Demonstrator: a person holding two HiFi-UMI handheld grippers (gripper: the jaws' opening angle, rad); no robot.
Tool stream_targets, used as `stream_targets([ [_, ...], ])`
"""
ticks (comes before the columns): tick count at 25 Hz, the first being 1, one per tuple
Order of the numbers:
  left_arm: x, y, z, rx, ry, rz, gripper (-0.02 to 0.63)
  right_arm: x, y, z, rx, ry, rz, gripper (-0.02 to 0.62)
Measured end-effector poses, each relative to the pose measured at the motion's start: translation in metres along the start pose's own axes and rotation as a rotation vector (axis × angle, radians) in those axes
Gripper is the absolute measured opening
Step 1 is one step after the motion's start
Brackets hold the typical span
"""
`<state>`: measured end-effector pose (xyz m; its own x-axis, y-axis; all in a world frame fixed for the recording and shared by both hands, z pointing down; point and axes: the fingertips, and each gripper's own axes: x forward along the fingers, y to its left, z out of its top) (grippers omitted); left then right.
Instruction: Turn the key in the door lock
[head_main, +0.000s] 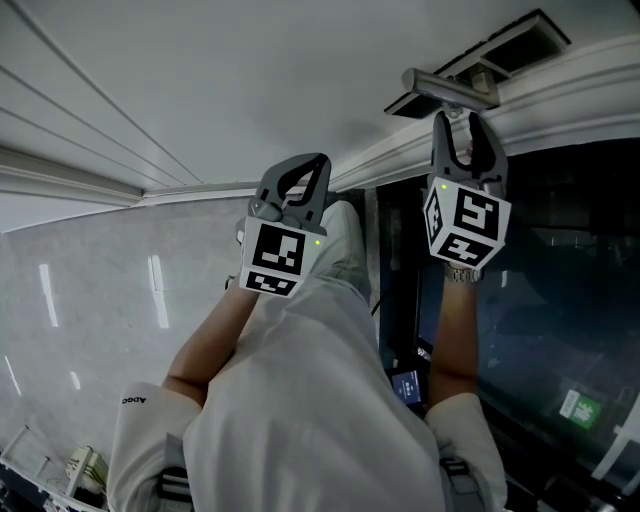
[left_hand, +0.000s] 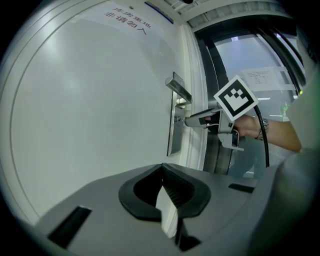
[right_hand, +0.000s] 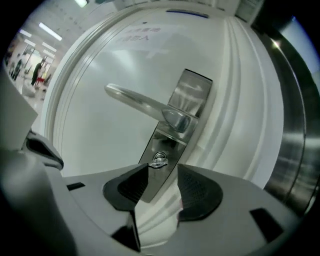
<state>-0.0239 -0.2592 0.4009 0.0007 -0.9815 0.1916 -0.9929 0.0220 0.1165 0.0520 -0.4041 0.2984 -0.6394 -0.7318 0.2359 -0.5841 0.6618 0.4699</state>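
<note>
- Right gripper (right_hand: 163, 170): jaws released, standing apart just short of the key (right_hand: 158, 160) in the lock plate (right_hand: 189, 95).
- Left gripper (left_hand: 164, 175): jaws clenched together, empty.

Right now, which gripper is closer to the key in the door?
Right. The right gripper's open jaws sit just in front of the key in the lock plate, not pinching it. The left gripper, jaws together, hangs well back from the door.

To your right a dark glass panel (head_main: 560, 290) shows a white paper notice (left_hand: 261, 77) and a small green sticker (head_main: 578, 407); the polished grey floor (head_main: 90, 290) reflects bright light streaks.
</note>
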Motion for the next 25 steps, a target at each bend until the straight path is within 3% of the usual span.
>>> stream_targets([
  [6, 0.001, 0.001, 0.000, 0.003, 0.001, 0.009, 0.009, 0.003, 0.001, 0.000, -0.388, 0.031, -0.107, 0.156],
  [14, 0.004, -0.006, -0.002, 0.010, 0.008, -0.002, 0.009, 0.007, 0.006, 0.004, -0.710, 0.024, -0.115, 0.156],
  [25, 0.006, -0.011, -0.001, 0.017, 0.010, -0.005, 0.009, 0.019, 0.016, 0.001, -0.886, 0.029, -0.126, 0.151],
])
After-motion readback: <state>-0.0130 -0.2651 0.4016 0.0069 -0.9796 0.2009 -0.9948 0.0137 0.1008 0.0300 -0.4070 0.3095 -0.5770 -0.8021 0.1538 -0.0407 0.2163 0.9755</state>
